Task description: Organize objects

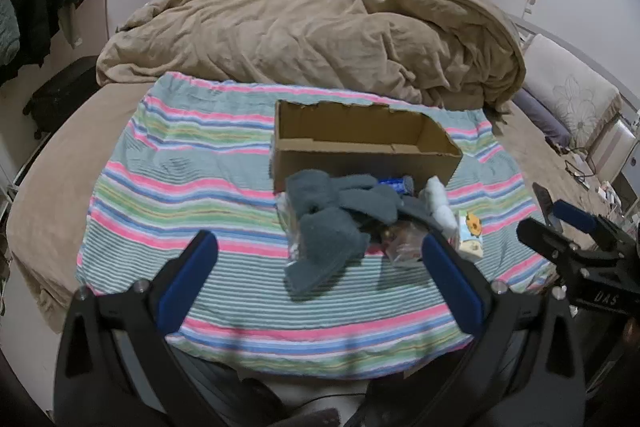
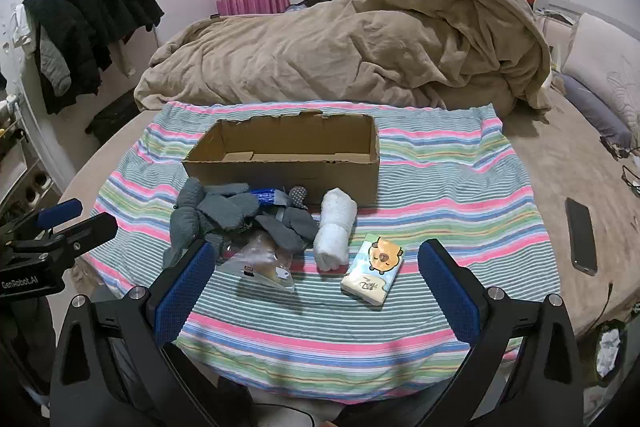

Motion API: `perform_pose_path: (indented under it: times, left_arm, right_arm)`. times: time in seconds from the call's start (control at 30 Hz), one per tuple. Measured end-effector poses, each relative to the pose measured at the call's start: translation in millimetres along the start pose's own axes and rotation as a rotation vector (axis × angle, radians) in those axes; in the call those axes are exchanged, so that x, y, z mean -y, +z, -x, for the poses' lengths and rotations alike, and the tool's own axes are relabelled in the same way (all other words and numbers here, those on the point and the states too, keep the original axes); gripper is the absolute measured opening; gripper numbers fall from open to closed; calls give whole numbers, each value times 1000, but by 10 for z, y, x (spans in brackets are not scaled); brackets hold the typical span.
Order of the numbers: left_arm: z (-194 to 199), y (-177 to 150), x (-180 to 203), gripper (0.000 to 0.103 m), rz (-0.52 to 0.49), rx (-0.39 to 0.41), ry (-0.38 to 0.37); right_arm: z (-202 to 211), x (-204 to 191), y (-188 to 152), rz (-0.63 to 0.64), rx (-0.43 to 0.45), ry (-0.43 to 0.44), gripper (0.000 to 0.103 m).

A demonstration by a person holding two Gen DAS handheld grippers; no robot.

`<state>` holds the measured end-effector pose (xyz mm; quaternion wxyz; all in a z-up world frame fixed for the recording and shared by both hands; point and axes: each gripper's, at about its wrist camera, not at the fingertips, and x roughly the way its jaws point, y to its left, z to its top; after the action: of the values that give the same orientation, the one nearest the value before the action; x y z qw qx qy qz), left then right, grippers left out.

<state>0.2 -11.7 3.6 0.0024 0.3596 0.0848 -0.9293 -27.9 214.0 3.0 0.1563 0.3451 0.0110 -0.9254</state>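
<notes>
An open cardboard box [image 1: 360, 155] [image 2: 288, 169] stands empty on a striped cloth [image 1: 192, 163] [image 2: 440, 187]. In front of it lies a pile: grey socks [image 1: 324, 227] [image 2: 224, 207], a blue packet [image 1: 394, 184] [image 2: 264, 195], a rolled white towel [image 1: 440, 205] [image 2: 336, 227], a clear plastic bag [image 1: 404, 245] [image 2: 264, 263] and a tissue pack [image 1: 470, 233] [image 2: 376, 267]. My left gripper [image 1: 320, 263] hovers open just short of the socks. My right gripper [image 2: 316, 267] hovers open near the bag and tissue pack. Nothing is between either pair of fingers.
A rumpled tan duvet [image 1: 320, 39] [image 2: 360, 55] fills the bed behind the box. A dark phone [image 2: 581, 235] lies on the bed at the right. Dark coats [image 2: 92, 23] hang at the left wall. Each gripper shows at the edge of the other's view.
</notes>
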Motion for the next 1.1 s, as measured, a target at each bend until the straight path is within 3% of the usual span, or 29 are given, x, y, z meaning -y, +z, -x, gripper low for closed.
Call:
perform_pose_path:
  times: [1.1]
  left_arm:
    - [14,-28,-3,102,-2,-10,-16]
  right_arm:
    - [-62,92,-13,-26,-16,-14,103]
